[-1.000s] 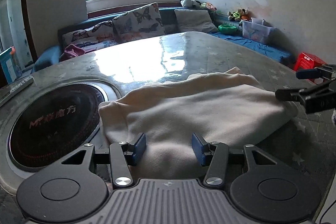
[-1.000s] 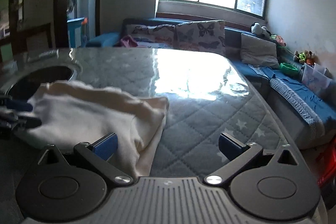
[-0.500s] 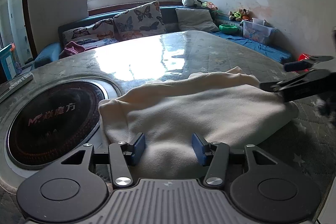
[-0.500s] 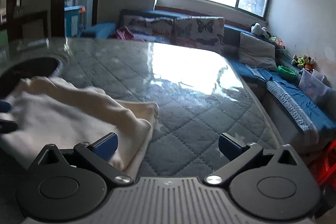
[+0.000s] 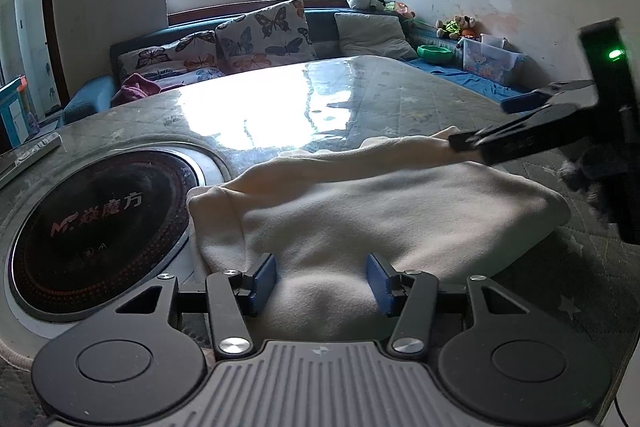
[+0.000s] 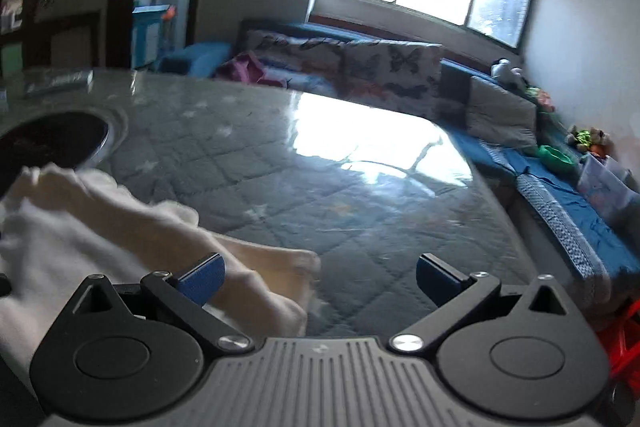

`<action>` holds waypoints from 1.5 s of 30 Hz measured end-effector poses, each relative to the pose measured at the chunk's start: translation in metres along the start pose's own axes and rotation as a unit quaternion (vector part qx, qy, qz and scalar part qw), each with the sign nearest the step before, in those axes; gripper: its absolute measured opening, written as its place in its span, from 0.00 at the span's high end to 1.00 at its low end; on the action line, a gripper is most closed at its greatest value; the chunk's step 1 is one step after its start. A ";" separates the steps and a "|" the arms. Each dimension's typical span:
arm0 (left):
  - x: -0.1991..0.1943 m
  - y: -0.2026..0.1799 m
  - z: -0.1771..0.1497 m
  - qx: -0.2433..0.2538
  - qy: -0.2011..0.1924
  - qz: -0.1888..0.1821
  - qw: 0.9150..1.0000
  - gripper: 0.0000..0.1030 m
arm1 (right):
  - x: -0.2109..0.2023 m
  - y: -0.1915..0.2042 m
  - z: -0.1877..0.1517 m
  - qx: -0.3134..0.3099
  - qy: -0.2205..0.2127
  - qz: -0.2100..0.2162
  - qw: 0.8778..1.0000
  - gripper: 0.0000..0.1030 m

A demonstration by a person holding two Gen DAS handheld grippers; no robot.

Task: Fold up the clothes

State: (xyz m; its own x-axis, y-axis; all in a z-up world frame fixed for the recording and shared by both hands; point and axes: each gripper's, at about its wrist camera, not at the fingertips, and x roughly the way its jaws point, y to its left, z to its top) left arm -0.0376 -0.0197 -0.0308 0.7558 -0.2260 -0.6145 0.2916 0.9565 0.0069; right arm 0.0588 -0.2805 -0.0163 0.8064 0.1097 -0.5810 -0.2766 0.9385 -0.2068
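The cream garment [image 5: 384, 215] is seen half-folded on the quilted table [image 5: 400, 99], at 3 o'clock of the induction hob [image 5: 96, 223]; a neat fold is best made by aligning edges. The left gripper [image 5: 320, 279] is held half-open over its near hem, nothing pinched — the right gripper [image 6: 318, 273] is spread wide, empty, at the cloth's corner; the hob crowds the left side

Two low, close wrist views angled down across the quilted table [image 5: 420, 99], both sharing the cream cloth [image 5: 380, 211].
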 end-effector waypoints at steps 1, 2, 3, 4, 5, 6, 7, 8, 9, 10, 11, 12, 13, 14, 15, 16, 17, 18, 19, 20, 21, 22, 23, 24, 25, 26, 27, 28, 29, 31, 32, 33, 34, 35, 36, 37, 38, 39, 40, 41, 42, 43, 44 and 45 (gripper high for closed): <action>0.000 0.000 0.000 0.000 0.000 0.000 1.000 0.47 | 0.006 0.001 0.000 -0.005 0.005 -0.006 1.000 0.00; -0.001 0.000 0.000 -0.001 0.000 0.000 1.000 0.47 | 0.011 0.002 0.000 -0.010 0.010 -0.013 1.000 0.00; 0.000 0.000 0.000 -0.001 0.000 0.000 1.000 0.47 | 0.015 0.002 0.000 -0.007 0.012 -0.014 1.000 0.00; 0.000 0.001 0.000 -0.002 0.001 0.000 1.000 0.47 | 0.015 0.001 0.002 0.001 0.011 -0.010 1.000 0.00; 0.000 0.001 0.000 -0.002 0.001 -0.001 1.000 0.47 | 0.014 0.001 0.005 0.006 0.009 -0.006 1.000 0.00; 0.000 0.001 0.000 -0.002 0.001 -0.001 1.000 0.47 | 0.012 0.002 0.007 0.007 0.004 -0.002 1.000 0.00; 0.000 0.001 0.000 -0.003 0.001 -0.001 1.000 0.47 | 0.009 0.004 0.010 0.006 -0.002 0.002 1.000 0.00; 0.001 0.001 0.000 -0.004 0.001 -0.001 1.000 0.47 | 0.008 0.006 0.014 0.004 -0.006 0.009 1.000 0.00; 0.001 0.001 0.000 -0.004 0.001 -0.001 1.000 0.47 | 0.008 0.009 0.017 0.001 -0.009 0.017 1.000 0.00; 0.001 0.001 0.000 -0.005 0.001 -0.001 1.000 0.47 | 0.008 0.012 0.020 -0.001 -0.010 0.025 1.000 0.00; 0.001 0.000 0.000 -0.005 0.001 -0.001 1.000 0.46 | 0.011 0.016 0.022 -0.006 -0.008 0.031 0.999 0.00; 0.001 0.000 0.000 -0.006 0.001 0.000 1.000 0.46 | 0.014 0.021 0.024 -0.012 -0.005 0.035 0.999 0.00; 0.000 -0.001 -0.001 -0.006 0.001 0.000 1.000 0.46 | 0.019 0.026 0.026 -0.020 -0.001 0.036 0.999 0.00; 0.000 -0.001 -0.001 -0.006 0.001 0.000 1.000 0.46 | 0.024 0.030 0.026 -0.029 0.005 0.031 0.999 0.00; 0.000 -0.001 -0.001 -0.006 0.000 0.000 1.000 0.46 | 0.029 0.032 0.025 -0.033 0.008 0.027 0.999 0.00; 0.000 -0.001 -0.001 -0.006 0.000 0.000 1.000 0.46 | 0.031 0.033 0.025 -0.032 0.009 0.027 0.999 0.00; 0.000 -0.001 -0.001 -0.006 0.000 0.000 1.000 0.46 | 0.032 0.032 0.026 -0.028 0.010 0.028 0.999 0.00; 0.000 0.000 -0.001 -0.007 0.000 0.000 1.000 0.46 | 0.031 0.031 0.027 -0.024 0.010 0.028 0.999 0.00; 0.000 0.000 0.000 -0.007 0.001 -0.001 1.000 0.46 | 0.029 0.030 0.028 -0.022 0.008 0.027 0.999 0.00; 0.000 0.000 0.000 -0.008 0.001 -0.001 1.000 0.46 | 0.025 0.029 0.029 -0.022 0.004 0.027 0.999 0.00; -0.001 0.001 0.001 -0.008 0.001 -0.001 1.000 0.46 | 0.021 0.028 0.029 -0.022 -0.001 0.028 0.999 0.00; -0.002 0.001 0.001 -0.008 0.001 0.000 1.000 0.46 | 0.015 0.027 0.028 -0.021 -0.006 0.029 0.999 0.00; -0.003 0.002 0.002 -0.009 0.000 0.001 1.000 0.46 | 0.007 0.026 0.027 -0.022 -0.012 0.032 0.999 0.00; -0.005 0.003 0.003 -0.011 -0.002 0.003 1.000 0.46 | 0.000 0.025 0.026 -0.023 -0.017 0.035 0.999 0.00; -0.007 0.004 0.004 -0.014 -0.005 0.005 1.000 0.46 | -0.007 0.024 0.024 -0.025 -0.021 0.040 0.999 0.00; -0.010 0.006 0.005 -0.017 -0.009 0.007 1.000 0.46 | -0.012 0.025 0.024 -0.027 -0.024 0.045 0.998 0.00; -0.012 0.008 0.005 -0.020 -0.011 0.009 1.000 0.46 | -0.018 0.026 0.023 -0.031 -0.028 0.051 0.998 0.00; -0.014 0.010 0.005 -0.022 -0.012 0.012 1.000 0.46 | -0.025 0.028 0.020 -0.037 -0.033 0.058 0.997 0.00; -0.015 0.011 0.004 -0.023 -0.011 0.015 1.000 0.46 | -0.032 0.030 0.018 -0.042 -0.037 0.064 0.996 0.00; -0.018 0.013 0.001 -0.024 -0.009 0.020 0.999 0.46 | -0.043 0.036 0.014 -0.049 -0.044 0.080 0.995 0.00; -0.019 0.015 0.000 -0.025 -0.007 0.022 0.999 0.46 | -0.048 0.040 0.011 -0.051 -0.046 0.089 0.994 0.00; -0.020 0.015 -0.002 -0.025 -0.007 0.024 0.999 0.46 | -0.052 0.043 0.008 -0.052 -0.046 0.096 0.993 0.00; -0.021 0.016 -0.003 -0.025 -0.007 0.025 0.999 0.46 | -0.056 0.048 0.004 -0.055 -0.045 0.105 0.992 0.00; -0.022 0.017 -0.005 -0.025 -0.008 0.026 0.999 0.46 | -0.060 0.053 0.000 -0.057 -0.044 0.111 0.991 0.00; -0.023 0.017 -0.006 -0.025 -0.008 0.028 0.999 0.46 | -0.061 0.056 -0.005 -0.061 -0.043 0.112 0.991 0.00; -0.024 0.018 -0.007 -0.025 -0.008 0.029 0.999 0.46 | -0.061 0.059 -0.010 -0.067 -0.040 0.112 0.991 0.00; -0.025 0.019 -0.008 -0.026 -0.008 0.031 0.999 0.46 | -0.061 0.064 -0.015 -0.075 -0.037 0.110 0.990 0.00; -0.025 0.020 -0.009 -0.029 -0.006 0.032 0.999 0.45 | -0.060 0.067 -0.020 -0.082 -0.034 0.105 0.991 0.00; -0.026 0.021 -0.010 -0.032 -0.005 0.033 0.999 0.45 | -0.059 0.069 -0.025 -0.086 -0.031 0.100 0.991 0.00; -0.027 0.022 -0.011 -0.034 -0.005 0.036 0.999 0.45 | -0.059 0.069 -0.027 -0.085 -0.030 0.100 0.991 0.00; -0.030 0.023 -0.011 -0.035 -0.008 0.040 0.999 0.45 | -0.060 0.068 -0.027 -0.081 -0.032 0.100 0.991 0.00; -0.033 0.024 -0.011 -0.036 -0.010 0.044 0.998 0.45 | -0.062 0.067 -0.026 -0.078 -0.034 0.099 0.991 0.00; -0.035 0.025 -0.012 -0.038 -0.012 0.048 0.998 0.46 | -0.064 0.066 -0.024 -0.077 -0.038 0.098 0.992 0.00; -0.036 0.027 -0.013 -0.042 -0.012 0.050 0.998 0.46 | -0.066 0.065 -0.022 -0.077 -0.043 0.096 0.991 0.00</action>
State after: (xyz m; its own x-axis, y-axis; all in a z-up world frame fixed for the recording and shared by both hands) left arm -0.0638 0.0169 -0.0187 0.7931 -0.1315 -0.5947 0.1636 0.9865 0.0001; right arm -0.0239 -0.2336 -0.0091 0.7703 0.3159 -0.5540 -0.5009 0.8373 -0.2191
